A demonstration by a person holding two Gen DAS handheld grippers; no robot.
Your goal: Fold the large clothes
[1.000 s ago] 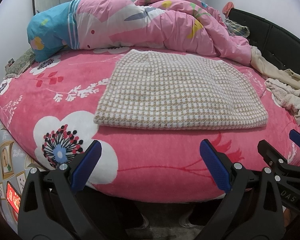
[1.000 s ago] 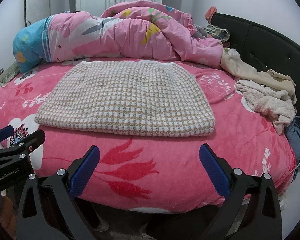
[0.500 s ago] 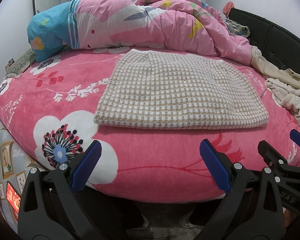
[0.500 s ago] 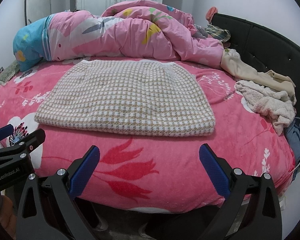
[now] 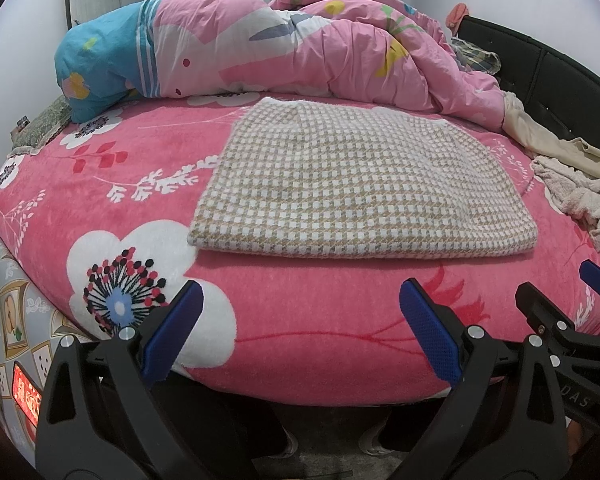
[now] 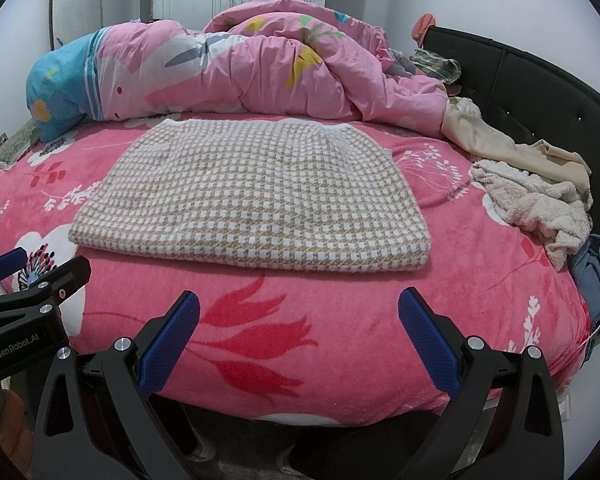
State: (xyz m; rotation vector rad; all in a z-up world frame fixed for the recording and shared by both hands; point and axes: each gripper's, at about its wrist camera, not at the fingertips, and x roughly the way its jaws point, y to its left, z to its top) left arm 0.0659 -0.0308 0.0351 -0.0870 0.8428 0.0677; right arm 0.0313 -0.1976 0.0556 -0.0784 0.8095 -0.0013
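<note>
A beige and white houndstooth garment (image 5: 356,184) lies folded into a flat rectangle in the middle of the pink floral bed (image 5: 260,304); it also shows in the right wrist view (image 6: 256,196). My left gripper (image 5: 300,332) is open and empty, held off the bed's near edge, short of the garment. My right gripper (image 6: 300,336) is open and empty too, beside the left one at the same edge. Each gripper's black frame shows at the side of the other's view.
A bunched pink and blue duvet (image 5: 260,44) lies along the far side. Cream and beige clothes (image 6: 540,196) are piled at the right by the black headboard (image 6: 540,76). A grey patterned bed side (image 5: 4,320) drops at the left.
</note>
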